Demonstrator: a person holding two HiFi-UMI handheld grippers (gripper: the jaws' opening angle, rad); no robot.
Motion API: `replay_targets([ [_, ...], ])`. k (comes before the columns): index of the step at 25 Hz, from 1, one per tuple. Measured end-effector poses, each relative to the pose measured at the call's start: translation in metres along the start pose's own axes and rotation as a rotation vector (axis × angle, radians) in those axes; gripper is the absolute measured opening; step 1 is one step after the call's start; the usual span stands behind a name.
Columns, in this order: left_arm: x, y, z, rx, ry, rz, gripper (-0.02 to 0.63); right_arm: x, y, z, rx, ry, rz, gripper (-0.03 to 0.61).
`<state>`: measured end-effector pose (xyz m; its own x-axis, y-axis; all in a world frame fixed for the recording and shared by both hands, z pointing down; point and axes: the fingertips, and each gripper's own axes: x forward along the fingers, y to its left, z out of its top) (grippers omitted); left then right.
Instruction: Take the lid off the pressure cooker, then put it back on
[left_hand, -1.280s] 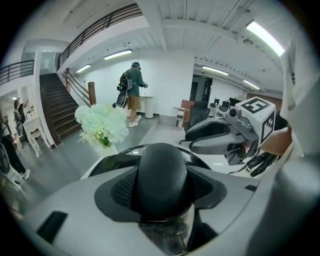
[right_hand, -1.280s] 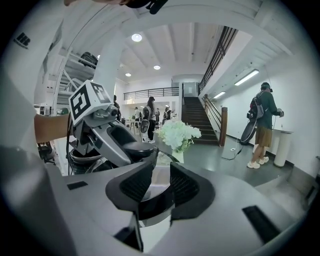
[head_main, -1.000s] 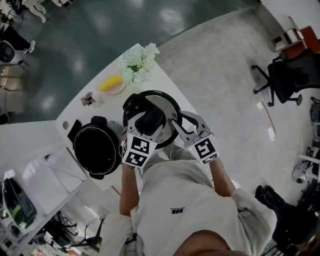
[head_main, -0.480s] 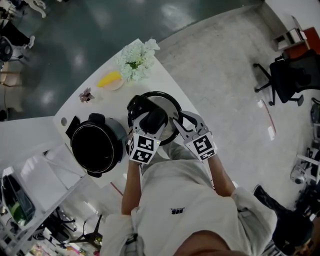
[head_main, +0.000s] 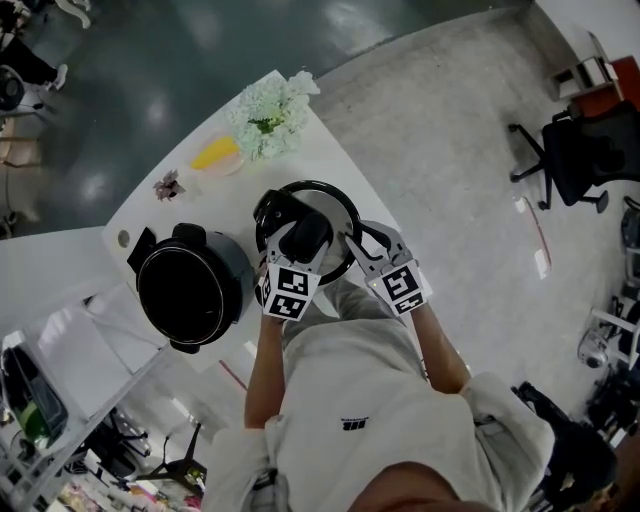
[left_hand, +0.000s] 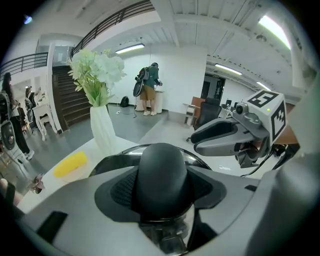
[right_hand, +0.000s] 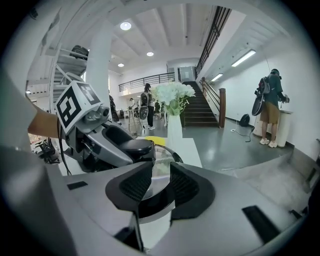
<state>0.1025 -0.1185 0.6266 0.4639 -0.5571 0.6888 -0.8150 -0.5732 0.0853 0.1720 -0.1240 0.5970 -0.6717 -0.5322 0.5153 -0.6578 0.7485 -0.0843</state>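
Observation:
The pressure cooker pot (head_main: 190, 285) stands open on the white table (head_main: 330, 160), its inside dark. To its right is the round lid (head_main: 325, 205), silver with a black rim, held by both grippers just over the table's near corner. My left gripper (head_main: 305, 240) is shut on the lid's black knob (left_hand: 162, 172), which fills the space between its pads. My right gripper (head_main: 350, 245) is shut on the lid's right rim (right_hand: 160, 167), whose edge runs between the pads. Each gripper shows in the other's view: the right gripper (left_hand: 220, 137) and the left gripper (right_hand: 125, 147).
A white vase of pale flowers (head_main: 270, 120) stands at the table's far corner, with a yellow item on a small plate (head_main: 217, 155) and a small trinket (head_main: 167, 185) to its left. An office chair (head_main: 575, 150) stands off to the right. A shelf cart sits at lower left.
Both grippers have sunk with the lid held between them, closer to the table top. The pot has not moved.

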Motion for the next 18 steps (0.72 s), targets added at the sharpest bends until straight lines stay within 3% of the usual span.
replay_targets([
  [18, 0.04, 0.006, -0.036, -0.025, 0.021, 0.03, 0.287, 0.029, -0.005, -0.045, 0.014, 0.051, 0.005, 0.115],
])
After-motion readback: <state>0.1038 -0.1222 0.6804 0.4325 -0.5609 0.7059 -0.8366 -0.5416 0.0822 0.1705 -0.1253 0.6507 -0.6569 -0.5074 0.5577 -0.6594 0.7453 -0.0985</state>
